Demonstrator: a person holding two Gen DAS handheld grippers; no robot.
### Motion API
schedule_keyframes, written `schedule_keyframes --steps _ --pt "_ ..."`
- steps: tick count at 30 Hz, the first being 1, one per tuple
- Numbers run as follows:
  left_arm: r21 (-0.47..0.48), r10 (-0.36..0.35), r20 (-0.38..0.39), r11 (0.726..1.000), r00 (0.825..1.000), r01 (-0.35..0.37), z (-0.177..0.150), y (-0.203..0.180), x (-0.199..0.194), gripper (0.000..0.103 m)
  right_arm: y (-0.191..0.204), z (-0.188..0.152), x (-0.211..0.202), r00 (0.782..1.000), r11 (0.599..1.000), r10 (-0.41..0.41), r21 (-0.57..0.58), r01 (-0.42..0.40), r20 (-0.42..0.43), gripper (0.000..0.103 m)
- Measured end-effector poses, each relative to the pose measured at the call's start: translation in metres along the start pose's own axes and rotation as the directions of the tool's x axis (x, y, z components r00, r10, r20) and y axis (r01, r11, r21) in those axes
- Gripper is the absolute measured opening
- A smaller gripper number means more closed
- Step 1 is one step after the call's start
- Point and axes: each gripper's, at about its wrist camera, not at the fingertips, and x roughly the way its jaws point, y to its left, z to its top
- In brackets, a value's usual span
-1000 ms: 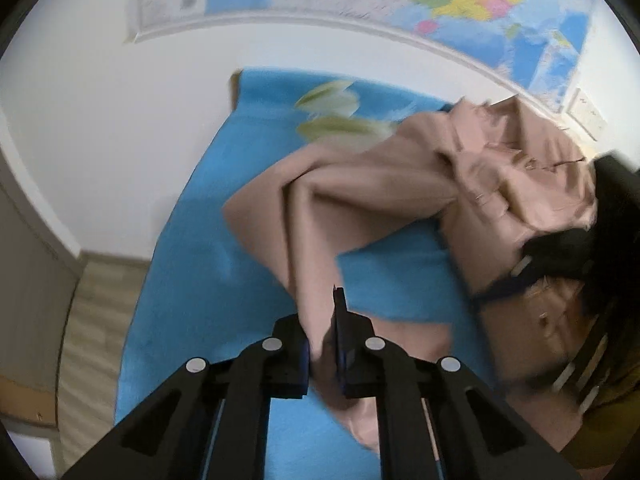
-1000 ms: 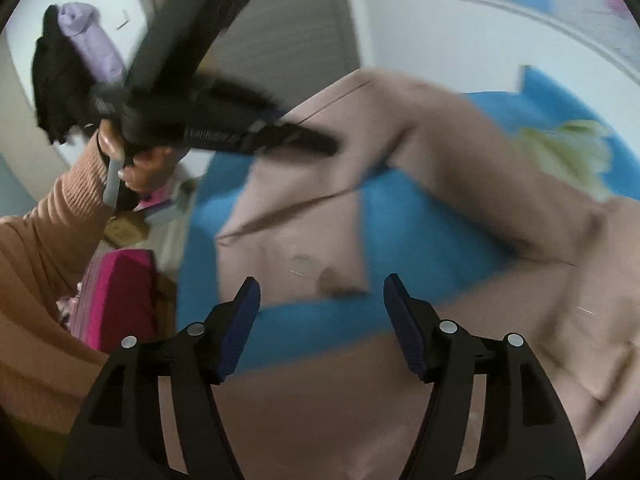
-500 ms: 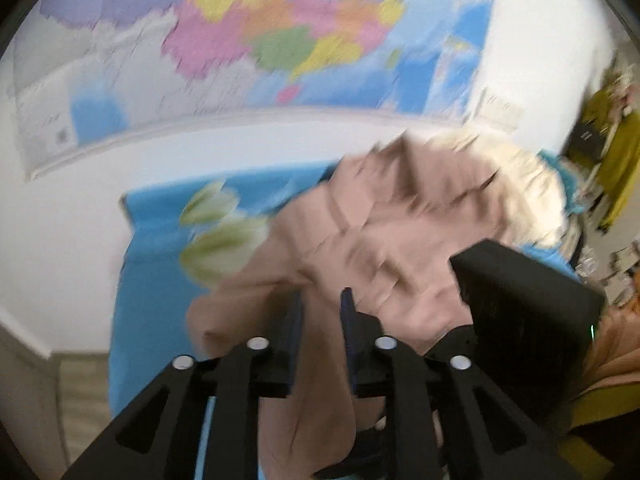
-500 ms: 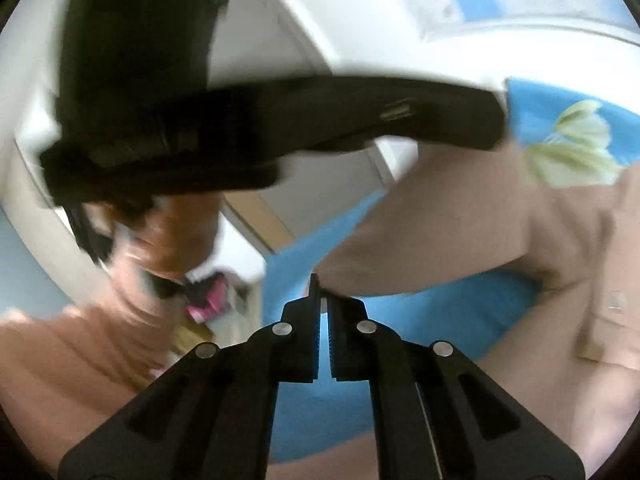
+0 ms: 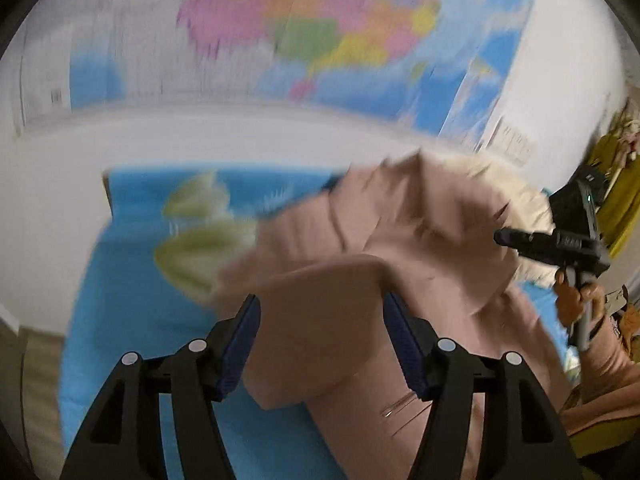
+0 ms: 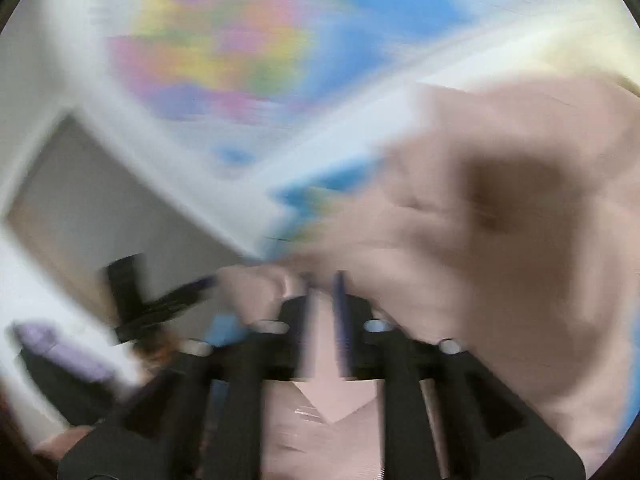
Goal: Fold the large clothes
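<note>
A large dusty-pink coat [image 5: 384, 264] with a cream fur collar [image 5: 516, 196] lies bunched on a blue bed sheet [image 5: 120, 320]. My left gripper [image 5: 322, 332] is open, its jaws wide apart above a loose pink fold, holding nothing. My right gripper [image 6: 322, 292] is shut on pink coat fabric [image 6: 500, 240], which is pinched between its fingers; this view is heavily blurred. The right gripper also shows in the left wrist view [image 5: 560, 244], held in a hand at the right. The left gripper shows in the right wrist view [image 6: 160, 300] at the left.
A coloured wall map [image 5: 320, 40] hangs above the bed on a white wall [image 5: 52, 184]. A yellow-green flower print [image 5: 200, 240] marks the sheet. Wooden floor [image 5: 24, 380] shows at the left. Yellow clothing [image 5: 616, 184] hangs at the far right.
My left gripper has opened and let go of the coat fabric. My right gripper, shut half a second ago, now holds coat fabric and swings fast. Both views have tilted up toward the wall.
</note>
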Motion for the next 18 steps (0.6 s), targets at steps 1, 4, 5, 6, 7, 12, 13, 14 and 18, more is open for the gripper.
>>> schedule_keyframes --steps 1,4,5,6,7,12,13,14,18 --pt "0.001 0.013 -0.029 1.000 0.999 -0.013 -0.008 0.001 0.012 0.061 -0.008 -0.004 -0.002 0.998 0.998 -0.067 -0.007 0.067 0.003 0.043" --pt "-0.005 0.039 -0.085 0.999 0.996 -0.039 -0.021 0.006 0.033 0.061 -0.006 -0.018 -0.004 0.996 0.990 -0.081 -0.117 0.078 -0.022 0.059" --pt "-0.009 0.039 -0.091 0.999 0.995 -0.040 -0.023 0.007 0.036 0.061 0.015 -0.031 0.000 0.994 0.969 -0.107 -0.229 0.097 -0.035 0.070" --pt "-0.018 0.033 -0.095 0.999 0.995 -0.035 -0.024 0.008 0.038 0.061 0.029 -0.039 -0.001 0.992 0.950 -0.117 -0.296 0.099 -0.045 0.079" --pt "-0.024 0.029 -0.097 0.999 0.995 -0.032 -0.023 0.008 0.040 0.061 0.052 -0.054 0.009 0.988 0.909 -0.140 -0.403 0.103 -0.062 0.082" --pt "-0.029 0.041 -0.089 0.999 0.995 -0.044 -0.016 0.005 0.041 0.061 0.106 -0.109 0.064 0.957 0.680 -0.272 -0.724 0.117 -0.101 0.083" --pt "-0.026 0.042 -0.085 0.999 0.995 -0.044 -0.015 0.003 0.040 0.061 0.110 -0.117 0.078 0.949 0.645 -0.302 -0.753 0.130 -0.095 0.082" --pt "-0.022 0.039 -0.083 0.999 0.996 -0.041 -0.015 0.001 0.039 0.061 0.107 -0.122 0.090 0.940 0.616 -0.329 -0.775 0.142 -0.088 0.076" --pt "-0.014 0.041 -0.070 0.999 0.997 -0.042 -0.016 -0.004 0.031 0.061 0.088 -0.114 0.108 0.916 0.642 -0.375 -0.753 0.142 -0.147 0.005"
